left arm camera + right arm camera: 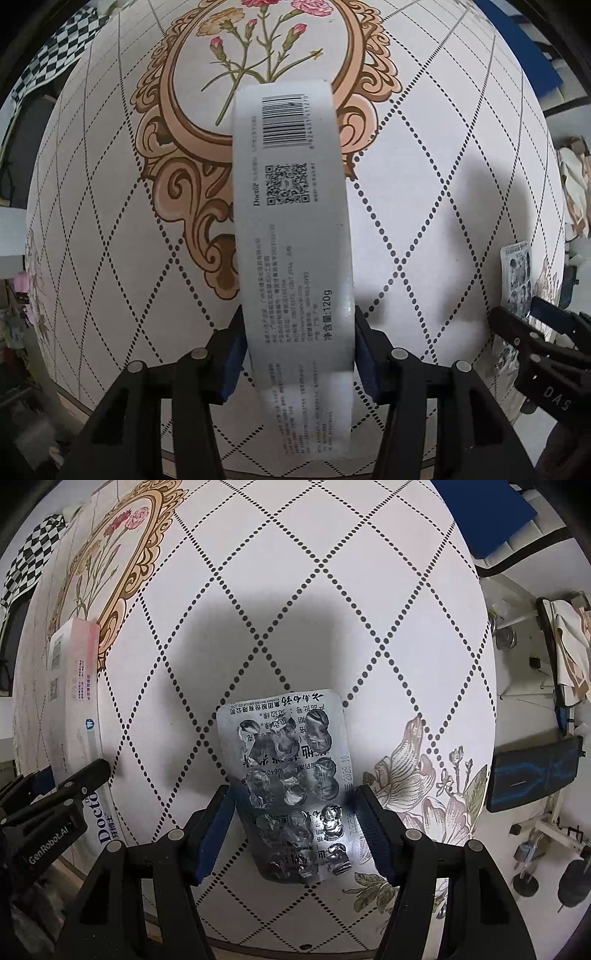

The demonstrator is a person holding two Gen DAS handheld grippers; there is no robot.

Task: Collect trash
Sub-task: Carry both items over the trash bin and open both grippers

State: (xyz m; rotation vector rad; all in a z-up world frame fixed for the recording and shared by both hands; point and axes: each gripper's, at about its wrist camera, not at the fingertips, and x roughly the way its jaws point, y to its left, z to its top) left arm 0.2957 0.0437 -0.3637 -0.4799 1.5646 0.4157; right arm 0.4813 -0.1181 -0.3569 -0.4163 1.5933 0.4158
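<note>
- The left gripper [297, 354] is clamped on a long white box [291, 229], one blue pad pressed to each long side near its close end.
- The box runs away from the gripper over the table [443, 184]; its upper face shows a barcode, a QR code and small print with "120g".
- From the right wrist view the same box [75, 701] shows at the far left, a pink side visible, with "Doct" in blue near the left gripper [55, 794].
- The right gripper [295, 812] has its fingers on either side of a silver blister pack [291, 786]. The right pad looks to touch the pack's edge; whether the left pad presses it I cannot tell.
- The pack has crushed, opened pockets and printed characters. Whether it rests on the table is unclear.
- In the left wrist view the pack [515, 277] sits at the far right edge, with the right gripper [535, 332] at it.
- The table's cloth is white with dotted diamonds, an ornate frame of pink flowers [258, 55] and a pale bloom [413, 775] beside the right gripper.
</note>
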